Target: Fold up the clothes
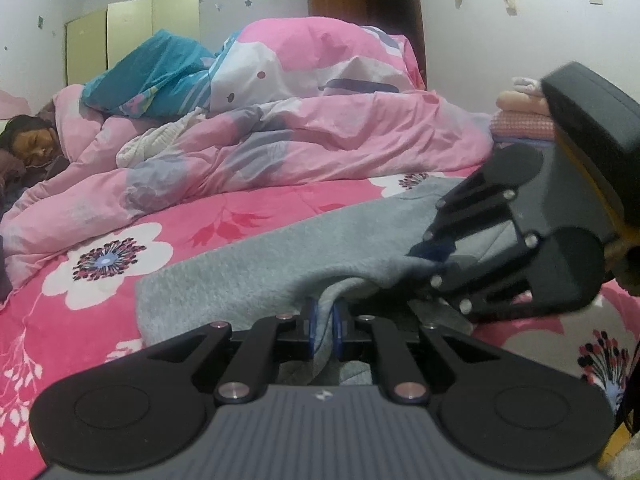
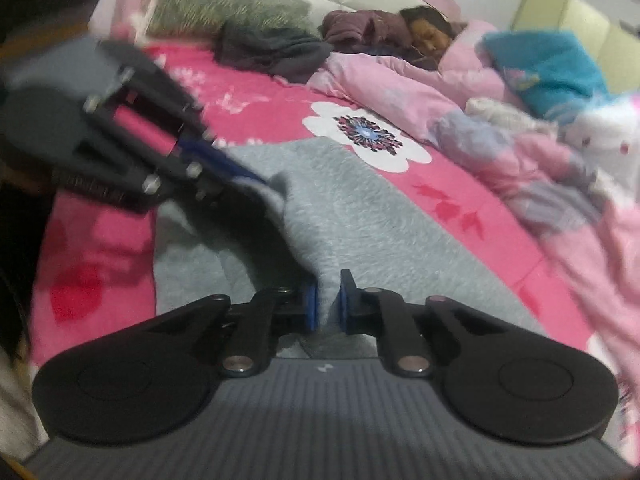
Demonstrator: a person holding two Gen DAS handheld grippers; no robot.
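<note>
A grey fleecy garment [image 1: 260, 276] lies spread on the pink flowered bed sheet [image 1: 120, 332]. My left gripper [image 1: 325, 322] is shut on a raised fold at its near edge, the cloth pinched between the blue pads. To its right, my right gripper [image 1: 420, 254] meets the same garment's edge. In the right wrist view the right gripper [image 2: 328, 308] is shut on a ridge of the grey garment [image 2: 380, 208], which rises between its pads. The left gripper [image 2: 256, 178] holds a lifted corner at the upper left there.
A person [image 2: 428, 34] lies under a pink duvet [image 1: 304, 136] along the far side of the bed. A teal blanket [image 1: 160, 68] lies on top. Dark clothes [image 2: 276, 50] are heaped near the pillow. Folded items [image 1: 520, 120] are stacked at the right.
</note>
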